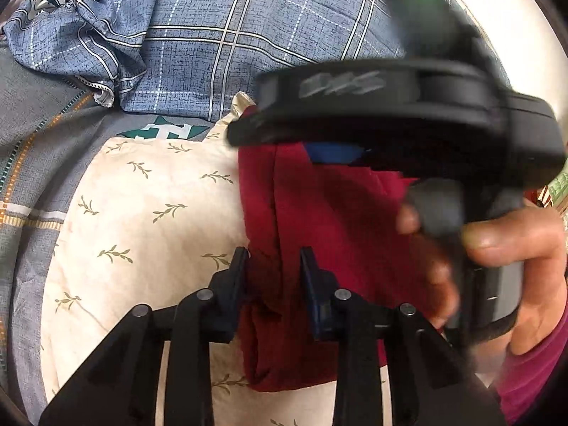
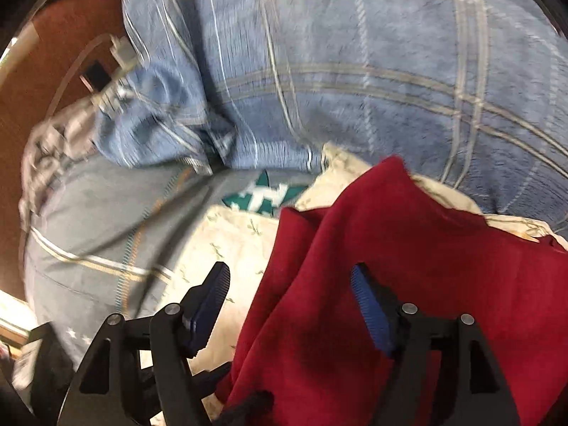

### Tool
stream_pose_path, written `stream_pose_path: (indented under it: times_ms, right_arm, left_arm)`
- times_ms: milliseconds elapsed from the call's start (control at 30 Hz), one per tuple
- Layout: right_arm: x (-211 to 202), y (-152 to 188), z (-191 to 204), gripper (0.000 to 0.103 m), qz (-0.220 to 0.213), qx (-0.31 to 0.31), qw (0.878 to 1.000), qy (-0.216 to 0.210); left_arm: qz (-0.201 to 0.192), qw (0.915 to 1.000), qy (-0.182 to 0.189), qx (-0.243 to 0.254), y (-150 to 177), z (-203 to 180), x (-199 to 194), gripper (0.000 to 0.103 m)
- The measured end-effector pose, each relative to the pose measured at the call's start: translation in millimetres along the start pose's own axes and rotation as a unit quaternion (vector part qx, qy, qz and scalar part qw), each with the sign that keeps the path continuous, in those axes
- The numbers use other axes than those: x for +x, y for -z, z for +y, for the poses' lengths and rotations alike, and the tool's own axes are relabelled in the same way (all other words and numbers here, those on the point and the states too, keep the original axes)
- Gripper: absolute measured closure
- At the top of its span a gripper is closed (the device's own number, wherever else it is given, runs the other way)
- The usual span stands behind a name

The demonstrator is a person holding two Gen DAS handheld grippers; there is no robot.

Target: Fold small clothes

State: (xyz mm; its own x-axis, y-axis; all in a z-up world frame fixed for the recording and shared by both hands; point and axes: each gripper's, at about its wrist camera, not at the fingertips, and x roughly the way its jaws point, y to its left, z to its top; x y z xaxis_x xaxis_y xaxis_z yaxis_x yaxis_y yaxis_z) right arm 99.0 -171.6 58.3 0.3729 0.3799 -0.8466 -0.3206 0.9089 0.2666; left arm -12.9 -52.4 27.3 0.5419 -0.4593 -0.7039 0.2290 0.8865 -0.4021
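Note:
A dark red garment (image 1: 319,220) lies partly folded on a cream leaf-print pillow (image 1: 142,213). My left gripper (image 1: 273,259) is closed down on a raised fold at the garment's left edge, its jaws close together with cloth between them. The right gripper's black body (image 1: 408,106) hangs over the garment's far right part, held by a hand (image 1: 514,248). In the right wrist view the red garment (image 2: 408,248) lies draped between the fingers. My right gripper (image 2: 291,284) is wide open, with its right finger (image 2: 369,305) against the cloth. That view is motion-blurred.
A blue plaid quilt (image 1: 248,35) is heaped behind the pillow, also in the right wrist view (image 2: 355,71). A grey bedsheet (image 1: 35,142) with stripes and a green motif (image 1: 167,131) lies left. A brown floor and a cable (image 2: 71,71) show at far left.

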Motion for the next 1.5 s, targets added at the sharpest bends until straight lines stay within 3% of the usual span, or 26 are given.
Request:
stream_pose_path:
  times_ms: [233, 300, 333, 433, 533, 600, 700, 967, 1067, 1200, 1400, 1500]
  right_arm:
    - [24, 5, 9, 0.031, 0.008, -0.032, 0.998, 0.060]
    - [23, 8, 10, 0.059, -0.002, -0.044, 0.996, 0.082]
    - [21, 10, 9, 0.062, -0.008, -0.047, 0.994, 0.096]
    - [12, 12, -1, 0.077, -0.020, -0.031, 0.997, 0.071]
    - [-3, 12, -10, 0.083, -0.032, -0.011, 0.999, 0.042]
    - [-11, 11, -13, 0.085, -0.038, -0.002, 0.999, 0.026]
    - [-22, 9, -19, 0.086, -0.045, 0.014, 0.999, 0.003]
    - [-23, 7, -20, 0.085, -0.035, 0.022, 0.999, -0.011]
    - [-14, 5, -16, 0.076, -0.022, 0.020, 1.000, -0.004]
    - [-5, 0, -12, 0.045, -0.005, 0.023, 1.000, 0.016]
    - [19, -3, 0, 0.031, 0.029, -0.006, 0.998, 0.049]
    - [30, -4, 2, 0.030, 0.053, -0.027, 0.997, 0.055]
  left_arm:
    - [0.003, 1.0000, -0.007, 0.006, 0, 0, 2, 0.076]
    - [0.003, 0.9999, -0.009, 0.007, 1, -3, 2, 0.076]
    - [0.004, 0.9999, -0.009, 0.007, 1, -2, 3, 0.076]
    - [0.005, 0.9999, -0.010, 0.007, 0, -1, 5, 0.075]
    - [0.006, 0.9998, -0.019, 0.009, -1, 0, 8, 0.055]
    - [0.006, 0.9996, -0.028, 0.000, -1, 3, 10, 0.031]
    - [0.007, 0.9995, -0.027, -0.014, 0, 7, 13, 0.026]
    - [0.008, 0.9998, -0.017, 0.001, 2, 3, 16, 0.026]
    - [0.009, 0.9999, -0.009, 0.002, 1, 2, 14, 0.035]
    - [0.011, 0.9999, -0.004, -0.002, 1, 3, 12, 0.035]
    - [0.012, 0.9999, -0.001, -0.007, 1, 6, 11, 0.035]
    - [0.014, 0.9999, 0.000, -0.008, 1, 8, 10, 0.034]
